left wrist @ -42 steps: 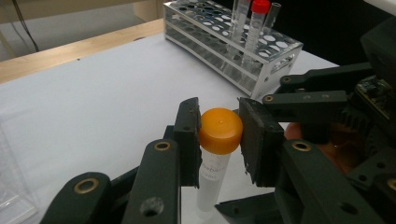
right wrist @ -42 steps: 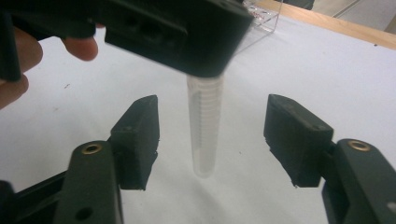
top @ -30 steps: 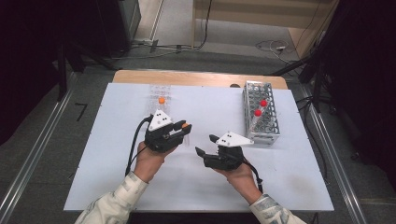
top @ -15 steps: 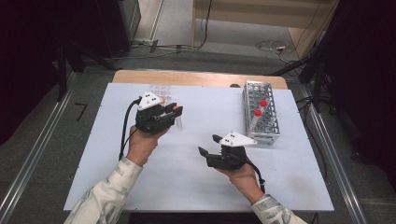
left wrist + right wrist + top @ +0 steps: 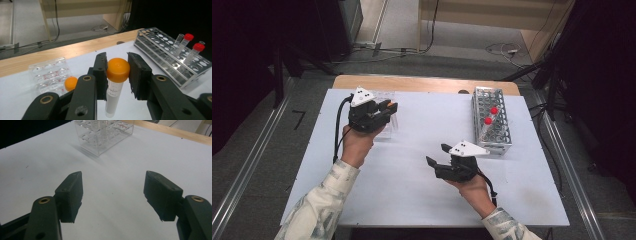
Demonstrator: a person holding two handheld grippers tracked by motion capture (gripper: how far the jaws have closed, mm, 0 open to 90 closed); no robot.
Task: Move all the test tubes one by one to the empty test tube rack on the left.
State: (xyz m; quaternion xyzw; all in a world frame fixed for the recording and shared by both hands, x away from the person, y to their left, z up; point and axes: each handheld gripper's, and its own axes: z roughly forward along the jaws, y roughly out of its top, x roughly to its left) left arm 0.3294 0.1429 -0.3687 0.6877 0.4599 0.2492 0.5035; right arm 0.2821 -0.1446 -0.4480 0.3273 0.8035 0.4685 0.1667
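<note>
My left gripper (image 5: 388, 106) (image 5: 117, 71) is shut on a clear tube with an orange cap (image 5: 118, 69), held upright by the cap. It hangs over the far left of the white table (image 5: 412, 190), just right of a clear plastic rack (image 5: 48, 72) (image 5: 387, 127). A second orange-capped tube (image 5: 70, 83) stands in that rack. My right gripper (image 5: 437, 153) (image 5: 113, 186) is open near the table's middle, nothing between its jaws, and it faces the clear rack (image 5: 105, 132).
A metal tube rack (image 5: 499, 137) (image 5: 162, 47) stands at the far right and holds two red-capped tubes (image 5: 494, 110) (image 5: 199, 46). A wooden strip (image 5: 427, 84) runs along the table's far edge. White surface lies between the two hands.
My left gripper has carried the orange-capped tube away from me and to the left, up to the clear rack. The right gripper has barely moved.
</note>
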